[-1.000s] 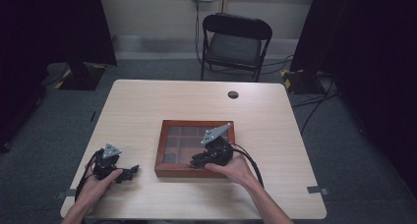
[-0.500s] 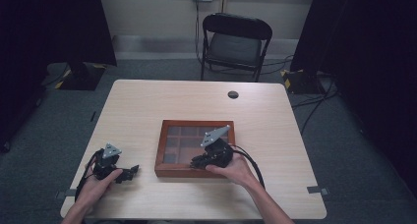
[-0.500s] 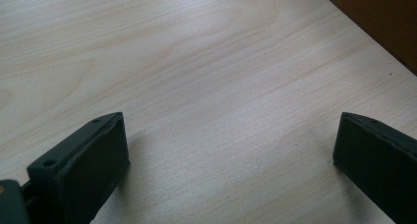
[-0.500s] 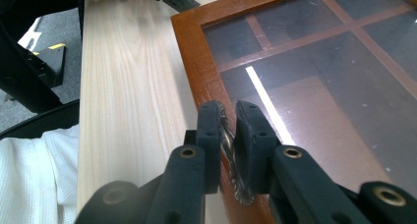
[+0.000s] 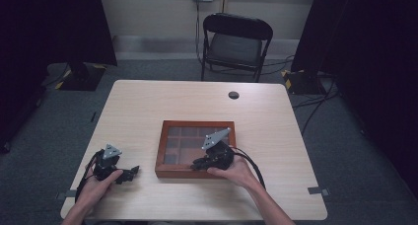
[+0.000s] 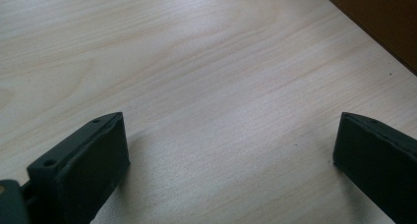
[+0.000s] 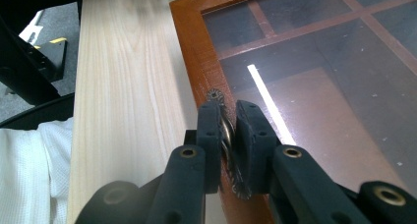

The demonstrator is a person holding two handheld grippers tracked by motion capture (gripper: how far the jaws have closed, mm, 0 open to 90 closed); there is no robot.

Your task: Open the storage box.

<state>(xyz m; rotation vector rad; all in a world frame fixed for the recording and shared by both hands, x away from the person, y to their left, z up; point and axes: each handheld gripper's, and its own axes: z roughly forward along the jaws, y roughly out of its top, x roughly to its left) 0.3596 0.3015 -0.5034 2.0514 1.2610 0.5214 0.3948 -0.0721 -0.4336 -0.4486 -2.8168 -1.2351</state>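
Tongs on the right (image 7: 228, 123) pinch a small brass latch (image 7: 227, 135) on the near rim of a glass-lidded wooden box (image 5: 196, 147) mid-surface. Left tongs (image 6: 228, 150) rest spread on bare surface (image 5: 148, 106) beside it. A folding chair (image 5: 235, 42) stands beyond.

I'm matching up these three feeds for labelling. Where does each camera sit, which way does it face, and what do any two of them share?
High view: fixed above the person's side, looking forward and down on the table; both forearms enter from below.
Left gripper view: rides the left gripper, facing bare tabletop between open jaws.
Right gripper view: rides the right gripper, shut on a brass latch at the box's edge; a white sleeve shows.
Shared: the wooden glass-lidded box appears in high and right gripper views.
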